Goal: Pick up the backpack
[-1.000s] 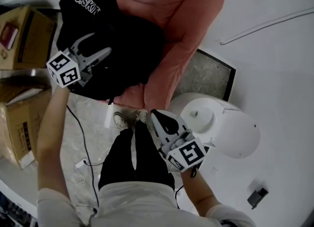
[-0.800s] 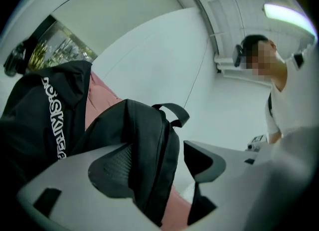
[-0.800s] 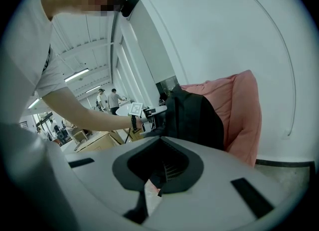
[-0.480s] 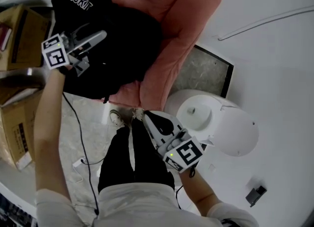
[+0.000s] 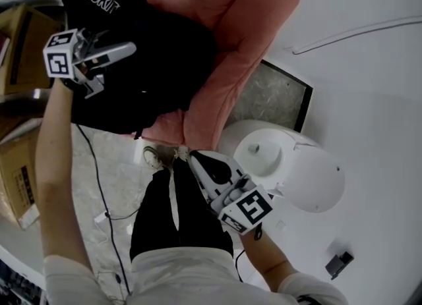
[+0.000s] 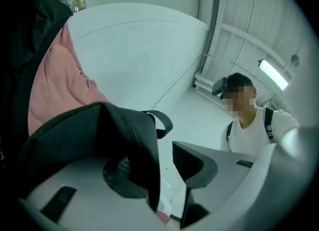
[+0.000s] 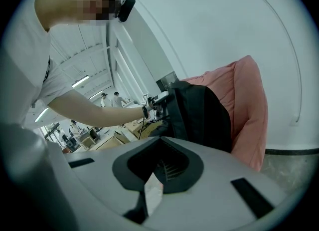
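The only writing that can be read is a line of white capital letters [image 5: 99, 0] on the black backpack [image 5: 151, 53]. In the head view it lies just above the left hand-held gripper [image 5: 122, 56]. It runs at a slant. Its last letters read "SKIT", and what comes before them is not clear.

The cube [image 5: 58, 62] on that hand-held gripper bears black-and-white square patterns, not letters. So does the cube [image 5: 247, 209] on the right hand-held gripper [image 5: 198, 160].

A pale label [image 5: 23, 195] on the cardboard box [image 5: 16, 165], below and left of the left hand-held gripper, is too small to read.

One backpack [image 5: 161, 56] — two cardboard boxes [image 5: 20, 40] [image 5: 16, 172]
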`<state>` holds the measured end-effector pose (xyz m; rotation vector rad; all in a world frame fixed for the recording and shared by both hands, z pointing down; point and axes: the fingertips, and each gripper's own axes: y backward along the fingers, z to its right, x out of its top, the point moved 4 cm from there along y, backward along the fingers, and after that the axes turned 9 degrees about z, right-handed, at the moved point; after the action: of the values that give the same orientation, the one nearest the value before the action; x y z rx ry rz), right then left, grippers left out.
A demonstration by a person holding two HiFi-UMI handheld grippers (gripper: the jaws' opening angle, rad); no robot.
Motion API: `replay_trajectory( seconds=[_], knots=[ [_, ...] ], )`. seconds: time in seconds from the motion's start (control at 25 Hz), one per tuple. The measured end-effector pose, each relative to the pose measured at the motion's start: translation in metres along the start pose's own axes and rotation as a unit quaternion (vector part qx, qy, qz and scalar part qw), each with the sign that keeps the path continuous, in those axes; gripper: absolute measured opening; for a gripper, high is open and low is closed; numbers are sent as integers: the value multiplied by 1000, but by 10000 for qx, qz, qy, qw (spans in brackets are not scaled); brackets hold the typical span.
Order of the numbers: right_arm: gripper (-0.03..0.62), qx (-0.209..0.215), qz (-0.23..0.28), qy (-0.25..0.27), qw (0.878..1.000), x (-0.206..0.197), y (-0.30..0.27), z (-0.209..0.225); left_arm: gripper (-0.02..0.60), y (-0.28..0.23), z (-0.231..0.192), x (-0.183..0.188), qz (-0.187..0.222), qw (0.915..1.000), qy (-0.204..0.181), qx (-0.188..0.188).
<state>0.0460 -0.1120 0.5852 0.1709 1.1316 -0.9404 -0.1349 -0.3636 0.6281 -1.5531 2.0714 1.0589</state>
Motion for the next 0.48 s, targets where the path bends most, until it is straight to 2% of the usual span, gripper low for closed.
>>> replay_trajectory(
  seconds=[0.12,0.2,0.28,0.32,0.4,0.48],
  knots=[
    [20,25,-58,-29,10000,-2,-3,2,173,-6,-17,-6,-320,9974,-477,432],
    [20,40,-115,-67,9999,-4,-4,3,176,-8,-32,-7,-193,9945,-694,755],
    [20,71,-147,-92,9998,-6,-5,3,193,-16,-35,-5,-66,9943,-733,771],
    [20,87,-147,-100,9998,-6,-5,3,200,-22,-31,-2,-5,9957,-688,617],
    [20,101,-141,-115,9998,-6,-7,4,201,-33,-16,6,277,9989,-387,7],
    [20,102,-152,-140,9997,-6,-8,5,201,-42,2,13,582,9965,-24,-607]
  ],
)
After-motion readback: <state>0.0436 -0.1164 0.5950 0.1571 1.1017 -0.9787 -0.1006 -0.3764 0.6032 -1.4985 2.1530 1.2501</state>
